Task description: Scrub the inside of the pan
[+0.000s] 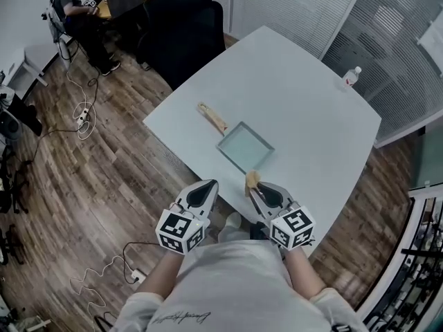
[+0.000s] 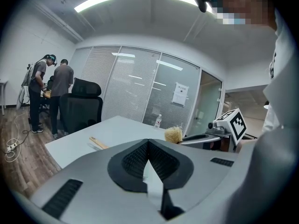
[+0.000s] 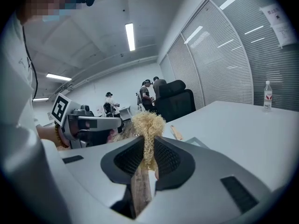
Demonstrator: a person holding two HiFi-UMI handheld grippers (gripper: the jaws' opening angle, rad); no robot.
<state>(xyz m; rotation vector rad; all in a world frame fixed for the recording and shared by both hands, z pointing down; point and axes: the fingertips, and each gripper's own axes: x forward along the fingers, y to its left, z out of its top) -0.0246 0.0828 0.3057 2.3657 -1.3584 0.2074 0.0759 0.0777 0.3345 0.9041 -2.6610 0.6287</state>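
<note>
A square pale-green pan [image 1: 245,146] with a wooden handle [image 1: 212,117] lies on the white table [image 1: 311,109], empty inside; its handle [image 2: 98,143] also shows in the left gripper view. My right gripper [image 1: 255,187] is shut on a wooden-handled scrub brush [image 3: 146,124] with a tan fibre head [image 1: 252,179], held near the table's front edge, short of the pan. My left gripper [image 1: 205,189] is shut with nothing in it, hanging beside the table's front corner. The brush head [image 2: 173,134] is visible from the left gripper view too.
A plastic water bottle [image 1: 351,77] stands at the table's far right edge. A black office chair [image 1: 183,30] is behind the table's far left side, with people [image 1: 76,12] at a desk beyond. Cables and a power strip [image 1: 83,116] lie on the wooden floor.
</note>
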